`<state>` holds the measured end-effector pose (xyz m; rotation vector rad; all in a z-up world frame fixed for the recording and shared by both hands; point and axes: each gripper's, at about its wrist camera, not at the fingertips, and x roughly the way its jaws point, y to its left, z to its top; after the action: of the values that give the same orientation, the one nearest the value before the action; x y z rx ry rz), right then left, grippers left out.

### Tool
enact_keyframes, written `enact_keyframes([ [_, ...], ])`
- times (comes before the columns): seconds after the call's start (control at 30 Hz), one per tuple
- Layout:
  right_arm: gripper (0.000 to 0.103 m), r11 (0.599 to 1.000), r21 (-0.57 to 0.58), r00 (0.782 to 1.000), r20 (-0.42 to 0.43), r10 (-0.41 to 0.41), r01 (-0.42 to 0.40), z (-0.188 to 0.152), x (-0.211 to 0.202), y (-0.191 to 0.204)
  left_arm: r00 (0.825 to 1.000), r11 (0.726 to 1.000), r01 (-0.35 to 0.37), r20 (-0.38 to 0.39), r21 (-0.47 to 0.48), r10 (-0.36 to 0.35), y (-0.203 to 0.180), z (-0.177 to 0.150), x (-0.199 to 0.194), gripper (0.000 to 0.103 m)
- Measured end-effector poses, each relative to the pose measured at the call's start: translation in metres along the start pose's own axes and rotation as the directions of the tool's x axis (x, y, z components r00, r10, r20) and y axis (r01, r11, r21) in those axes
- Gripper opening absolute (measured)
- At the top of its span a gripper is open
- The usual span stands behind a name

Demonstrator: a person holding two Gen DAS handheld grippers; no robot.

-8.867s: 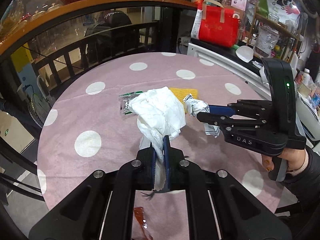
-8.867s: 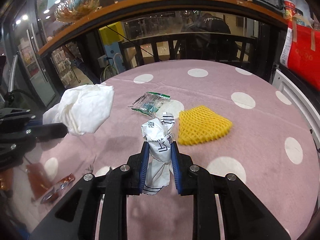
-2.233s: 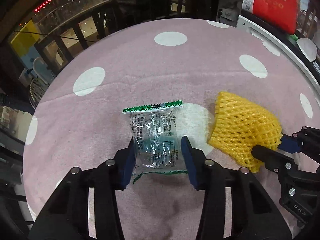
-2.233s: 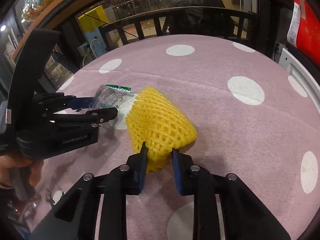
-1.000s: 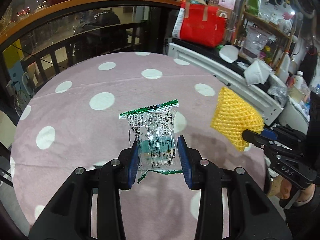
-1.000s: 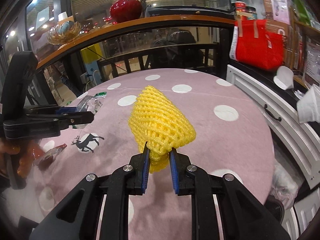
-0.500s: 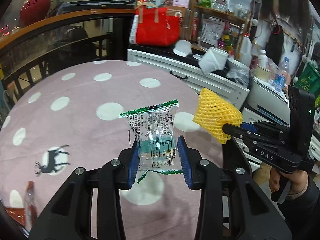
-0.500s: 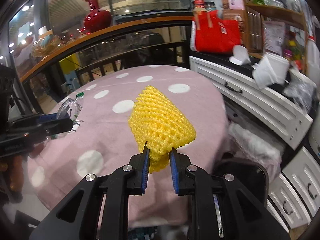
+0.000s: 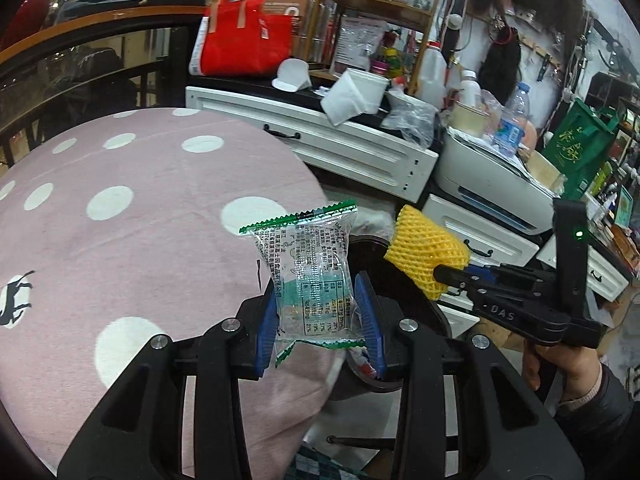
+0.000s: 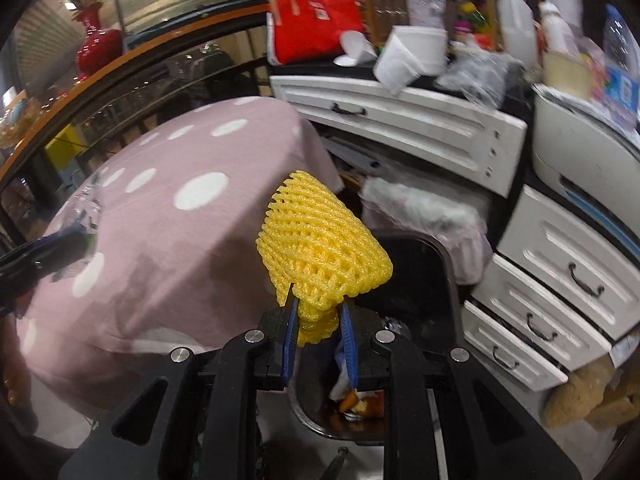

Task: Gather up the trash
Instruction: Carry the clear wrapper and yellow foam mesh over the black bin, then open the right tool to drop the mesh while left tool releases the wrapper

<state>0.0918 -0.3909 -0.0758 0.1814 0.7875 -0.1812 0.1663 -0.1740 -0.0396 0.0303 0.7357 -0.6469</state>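
Two grippers: left gripper (image 9: 318,314), right gripper (image 10: 319,334). One clear snack wrapper (image 9: 310,272), one yellow foam net (image 10: 320,248), one black trash bin (image 10: 432,264), one red bag (image 9: 246,36), one polka-dot counter (image 9: 132,216).

1. The left tool (image 9: 318,320) grips a clear snack wrapper (image 9: 310,272) with green serrated ends, its blue pads pressed to both sides; the wrapper stands upright.
2. To the right, the right tool (image 9: 450,274), held by a hand (image 9: 560,364) in a dark sleeve, pinches a yellow foam fruit net (image 9: 426,250).
3. Both items hang over a dark trash bin (image 9: 400,280) just beside the table's edge.
4. The table (image 9: 140,220) wears a pink cloth with white dots and a deer print.
5. Behind stand white drawers (image 9: 320,140), a red bag (image 9: 246,36) and cluttered shelves.
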Motion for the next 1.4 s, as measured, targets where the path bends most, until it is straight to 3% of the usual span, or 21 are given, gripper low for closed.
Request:
enact_keyframes([
  [0.43,0.026,0.989,0.118,0.978,-0.201,-0.061,0.086,-0.046,0.070,-0.048,0.999,0.999,0.028,-0.017,0.023,-0.028,-0.019,-0.001,0.016,0.037],
  [0.6,0.049,0.985,0.137,0.969,-0.238,-0.065,0.100,-0.056,0.080,-0.053,0.999,0.999,0.036,-0.027,0.028,-0.035,-0.023,-0.001,0.022,0.037],
  [0.9,0.063,0.975,0.168,0.978,-0.172,-0.114,0.144,-0.045,0.055,-0.066,0.996,0.995,0.073,-0.049,0.074,-0.070,-0.047,-0.002,0.037,0.037],
  [1.4,0.072,0.944,0.275,0.984,-0.062,-0.170,0.180,-0.028,0.011,-0.101,0.981,0.972,0.135,-0.166,0.192,-0.103,-0.096,-0.020,0.089,0.038],
])
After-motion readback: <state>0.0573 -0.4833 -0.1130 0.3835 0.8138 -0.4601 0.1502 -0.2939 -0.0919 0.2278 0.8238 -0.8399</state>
